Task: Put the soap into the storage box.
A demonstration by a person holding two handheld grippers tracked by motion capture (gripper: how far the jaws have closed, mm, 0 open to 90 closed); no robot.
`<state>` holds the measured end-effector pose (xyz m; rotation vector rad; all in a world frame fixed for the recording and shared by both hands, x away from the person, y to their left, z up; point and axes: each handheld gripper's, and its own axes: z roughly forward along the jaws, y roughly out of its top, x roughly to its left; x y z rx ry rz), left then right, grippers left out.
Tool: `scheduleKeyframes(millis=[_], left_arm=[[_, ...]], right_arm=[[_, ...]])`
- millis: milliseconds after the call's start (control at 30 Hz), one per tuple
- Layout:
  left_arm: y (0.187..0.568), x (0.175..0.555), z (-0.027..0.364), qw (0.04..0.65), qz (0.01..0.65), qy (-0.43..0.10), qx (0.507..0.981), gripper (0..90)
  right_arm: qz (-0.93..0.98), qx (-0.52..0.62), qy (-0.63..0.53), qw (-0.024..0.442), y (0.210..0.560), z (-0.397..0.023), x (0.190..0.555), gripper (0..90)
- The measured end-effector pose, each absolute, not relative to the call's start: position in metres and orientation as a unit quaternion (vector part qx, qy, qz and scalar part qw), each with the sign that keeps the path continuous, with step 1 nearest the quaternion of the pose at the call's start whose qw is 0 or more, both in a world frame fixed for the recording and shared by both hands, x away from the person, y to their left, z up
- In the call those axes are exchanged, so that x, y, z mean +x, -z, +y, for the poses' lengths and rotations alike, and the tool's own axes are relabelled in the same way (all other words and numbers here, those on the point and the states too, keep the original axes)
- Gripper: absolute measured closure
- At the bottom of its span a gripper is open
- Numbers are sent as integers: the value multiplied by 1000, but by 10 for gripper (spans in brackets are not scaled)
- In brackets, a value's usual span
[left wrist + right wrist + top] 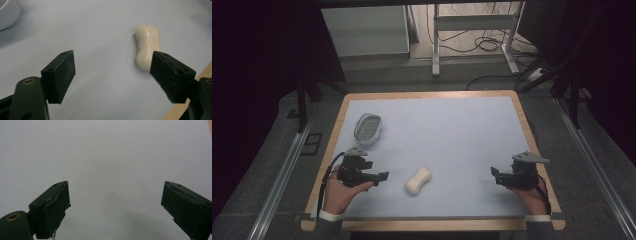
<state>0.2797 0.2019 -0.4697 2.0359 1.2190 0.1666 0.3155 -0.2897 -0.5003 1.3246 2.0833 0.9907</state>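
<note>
Item: bar of soap [419, 181], cream-coloured, waisted in the middle, with faint lettering pressed into its top face. It lies flat on the pale blue table mat [452, 130], just ahead of the left gripper [381, 177] and a little toward that gripper's right jaw; in the left gripper view the near end of the bar sits partly behind that jaw. It lies well apart from the right gripper [494, 174], out beyond its jaw tips.

Handling, by judgement: light, rigid, smooth and probably slippery. It could squirt out of a hard pinch and would mark under heavy pressure. The narrow waist, taken across its width, looks the surest hold.

Left gripper: jaws spread wide, nothing between them.

Right gripper: jaws spread wide, nothing between them, pointed over bare mat.

Also present: soap dish [367, 128], oval, white with a slotted insert, beyond the left gripper, well apart from the bar.
</note>
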Motion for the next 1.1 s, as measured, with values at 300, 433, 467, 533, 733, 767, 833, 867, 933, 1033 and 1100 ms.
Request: scheduleKeyframes(millis=[300, 433, 467, 533, 733, 767, 833, 867, 933, 1033, 1100], left_arm=[[472, 283, 190, 359, 465, -55, 807, 200], [473, 284, 187, 358, 463, -52, 809, 199], [473, 285, 184, 356, 461, -50, 811, 199], [474, 286, 181, 350, 462, -48, 814, 201], [476, 287, 172, 349, 454, -51, 818, 217], [476, 288, 170, 349, 453, -50, 819, 217], [478, 290, 167, 347, 452, -49, 820, 217], [478, 291, 163, 346, 449, -47, 823, 216], [479, 291, 161, 346, 447, -45, 824, 216], [480, 293, 155, 342, 443, -41, 828, 216], [481, 294, 150, 340, 439, -42, 830, 220]], right_arm=[[762, 483, -360, 238, 501, -290, 316, 79], [761, 483, -362, 240, 501, -290, 315, 79], [762, 480, -363, 240, 501, -290, 315, 81], [762, 479, -363, 240, 501, -289, 315, 82], [764, 478, -360, 240, 501, -289, 315, 82], [764, 478, -360, 240, 501, -289, 315, 82], [765, 479, -358, 240, 501, -290, 315, 82], [763, 480, -358, 241, 502, -291, 315, 82], [763, 480, -359, 241, 502, -291, 315, 83], [763, 480, -359, 241, 501, -291, 314, 83], [763, 481, -358, 241, 501, -290, 314, 83]])
